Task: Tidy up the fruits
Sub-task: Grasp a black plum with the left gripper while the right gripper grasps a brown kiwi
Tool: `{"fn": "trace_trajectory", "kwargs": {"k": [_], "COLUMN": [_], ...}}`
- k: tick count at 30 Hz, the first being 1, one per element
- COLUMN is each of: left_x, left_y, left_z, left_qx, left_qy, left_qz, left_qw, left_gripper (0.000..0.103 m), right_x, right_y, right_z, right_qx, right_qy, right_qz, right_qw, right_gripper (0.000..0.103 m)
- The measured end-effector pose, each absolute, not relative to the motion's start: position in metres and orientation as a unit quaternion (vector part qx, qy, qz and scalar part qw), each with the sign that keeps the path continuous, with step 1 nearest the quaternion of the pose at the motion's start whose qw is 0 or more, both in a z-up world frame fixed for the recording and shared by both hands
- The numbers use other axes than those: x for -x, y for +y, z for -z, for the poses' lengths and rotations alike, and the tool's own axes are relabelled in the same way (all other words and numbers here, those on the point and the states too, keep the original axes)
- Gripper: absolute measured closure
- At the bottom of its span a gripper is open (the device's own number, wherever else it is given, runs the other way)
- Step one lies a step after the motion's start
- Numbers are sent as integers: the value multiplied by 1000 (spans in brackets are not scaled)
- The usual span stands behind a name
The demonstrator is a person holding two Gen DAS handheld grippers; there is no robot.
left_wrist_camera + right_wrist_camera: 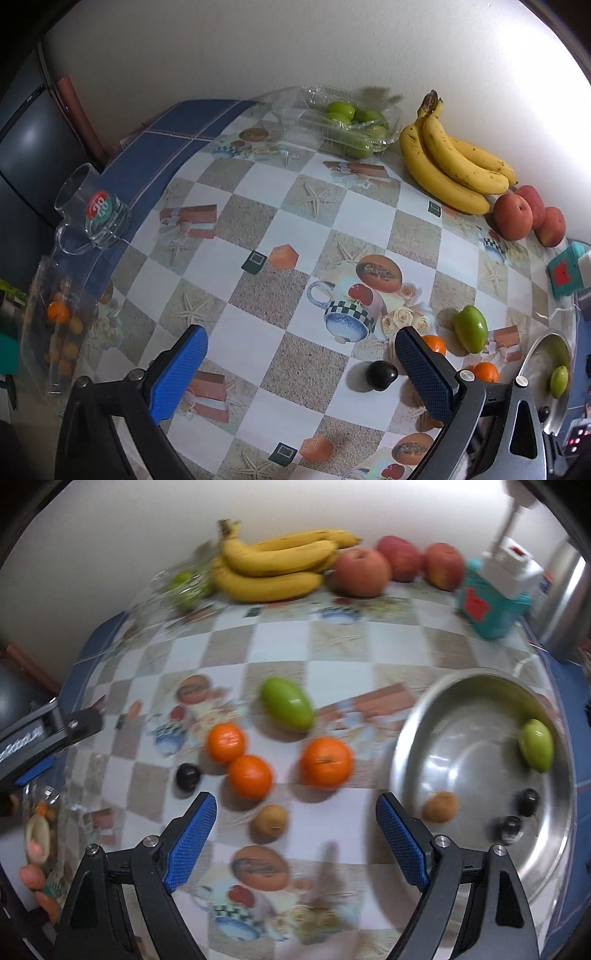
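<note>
Right tongs (295,842) hang spread wide over the worktop (332,672), nothing between the blue pads. Left tongs (301,373) are spread too, and empty.

Nearest the right tongs sits a small brown fruit (269,824), round and rough-skinned, probably light and firm; I'd take it across its middle, gently. Just past it are three oranges (250,776), two touching and one apart on the right. They look dimpled and firm with a little give, so they should grip well across the widest part. A small dark fruit (188,776) lies left of them, glossy and smooth; it could squirt out of the pads or roll.

Further on lies a green fruit (288,707), oval and waxy. I'd pinch it across the short axis, since the tapered ends would slip.

To the right stands a steel bowl (413,731), shiny and hard. It already holds one green, one brown and two dark fruits.

At the back wall are bananas (273,566), soft and easily bruised, three apples (362,572), heavier and smooth, and a crinkly clear tray (391,125) of green fruit.
</note>
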State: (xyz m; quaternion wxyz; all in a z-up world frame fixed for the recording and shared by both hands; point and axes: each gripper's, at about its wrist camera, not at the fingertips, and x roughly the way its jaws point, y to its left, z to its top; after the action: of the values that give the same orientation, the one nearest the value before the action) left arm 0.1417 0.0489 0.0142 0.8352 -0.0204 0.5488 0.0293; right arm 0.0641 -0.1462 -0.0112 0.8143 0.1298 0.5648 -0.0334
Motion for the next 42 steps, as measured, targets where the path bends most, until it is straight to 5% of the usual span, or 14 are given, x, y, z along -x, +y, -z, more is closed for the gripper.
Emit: {"fn": "trace_trajectory", "kwargs": {"k": [32, 38, 42], "left_x": [-147, -144, -143], "left_y": [1, -8, -16], "left_z": [69, 74, 72], "left_qx": [-11, -8, -7], "left_qy": [646, 648, 646], "left_qz": [39, 53, 65], "left_qw": [763, 760, 761], "left_gripper": [2, 20, 39], "right_x": [-80, -83, -82], "right_y": [-118, -113, -116], "right_z": [70, 71, 65], "right_qx": [-81, -60, -60], "right_qy": [626, 623, 616], "right_qz": [1, 7, 8], "right_qw": [776, 780, 786], "right_gripper": [14, 16, 33]}}
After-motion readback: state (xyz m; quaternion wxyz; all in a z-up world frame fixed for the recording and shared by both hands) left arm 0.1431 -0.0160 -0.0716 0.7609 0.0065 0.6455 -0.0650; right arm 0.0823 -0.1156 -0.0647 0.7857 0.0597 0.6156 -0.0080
